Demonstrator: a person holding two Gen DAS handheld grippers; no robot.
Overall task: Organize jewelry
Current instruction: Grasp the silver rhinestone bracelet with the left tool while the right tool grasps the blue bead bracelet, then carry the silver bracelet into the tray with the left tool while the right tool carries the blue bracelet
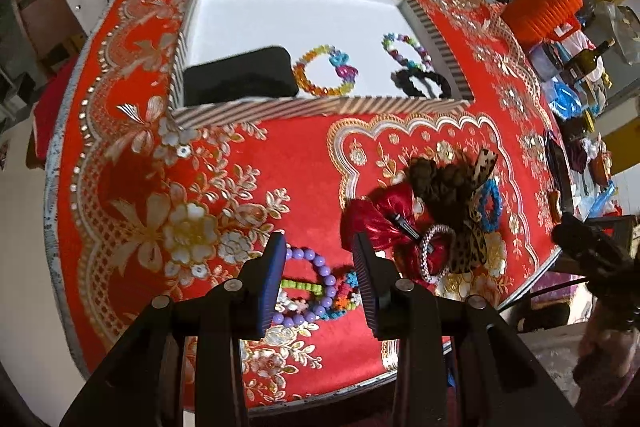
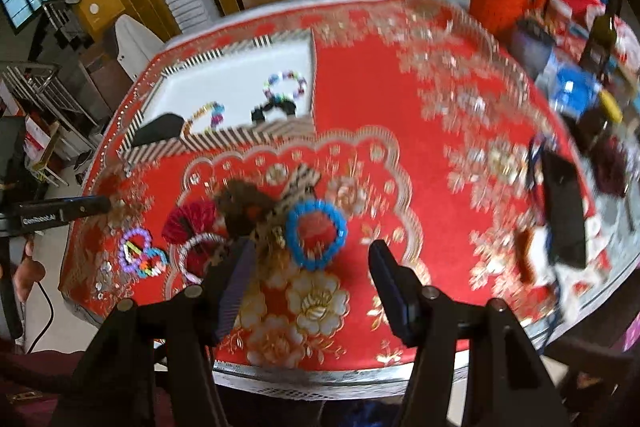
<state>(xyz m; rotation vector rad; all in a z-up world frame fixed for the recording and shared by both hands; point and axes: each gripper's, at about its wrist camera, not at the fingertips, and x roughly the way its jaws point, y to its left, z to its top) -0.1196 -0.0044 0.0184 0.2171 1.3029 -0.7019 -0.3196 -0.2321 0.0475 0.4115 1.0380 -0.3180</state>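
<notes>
Nearby, left tongs (image 1: 320,259) straddle purple bracelet (image 1: 316,267) near table's edge (image 1: 320,393).

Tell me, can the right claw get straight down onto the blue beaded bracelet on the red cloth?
Probably yes. The right claw is open and empty just short of the blue beaded bracelet, which lies flat with nothing on top. The leopard-print hair tie touches its left rim and may get nudged.

The left gripper (image 2: 60,213), seen from the right wrist, bears white lettering reading roughly "GenRobot.AI".
</notes>
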